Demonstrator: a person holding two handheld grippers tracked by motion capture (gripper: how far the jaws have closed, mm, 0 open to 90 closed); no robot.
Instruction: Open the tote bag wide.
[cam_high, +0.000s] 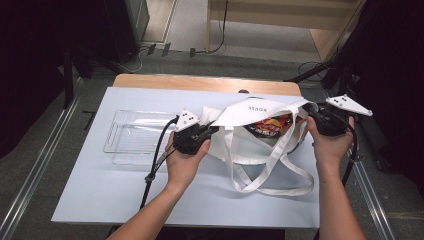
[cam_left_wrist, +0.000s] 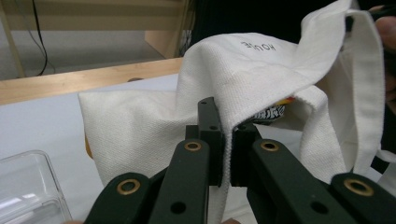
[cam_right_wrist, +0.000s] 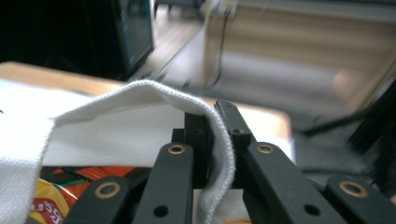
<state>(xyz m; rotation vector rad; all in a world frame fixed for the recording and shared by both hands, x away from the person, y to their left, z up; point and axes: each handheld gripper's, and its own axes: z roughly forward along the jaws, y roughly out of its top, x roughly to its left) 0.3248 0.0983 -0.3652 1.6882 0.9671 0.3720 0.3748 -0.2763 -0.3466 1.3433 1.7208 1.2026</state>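
A white canvas tote bag (cam_high: 252, 112) lies on the white table (cam_high: 100, 185), its mouth held apart from both sides. My left gripper (cam_high: 209, 131) is shut on the bag's left rim; in the left gripper view the cloth (cam_left_wrist: 227, 140) is pinched between its black jaws. My right gripper (cam_high: 306, 111) is shut on the bag's right rim, and the right gripper view shows the hem (cam_right_wrist: 219, 135) folded over between its jaws. An orange and red snack packet (cam_high: 270, 124) lies inside the bag, also seen as a packet (cam_right_wrist: 56, 196) below the right gripper. The bag's long handles (cam_high: 270, 175) trail toward the front edge.
A clear plastic tray (cam_high: 132, 135) stands on the table left of the bag, its corner (cam_left_wrist: 28, 186) near the left gripper. A wooden strip (cam_high: 200, 82) runs along the table's far edge. Cables and dark stands sit on the floor beyond.
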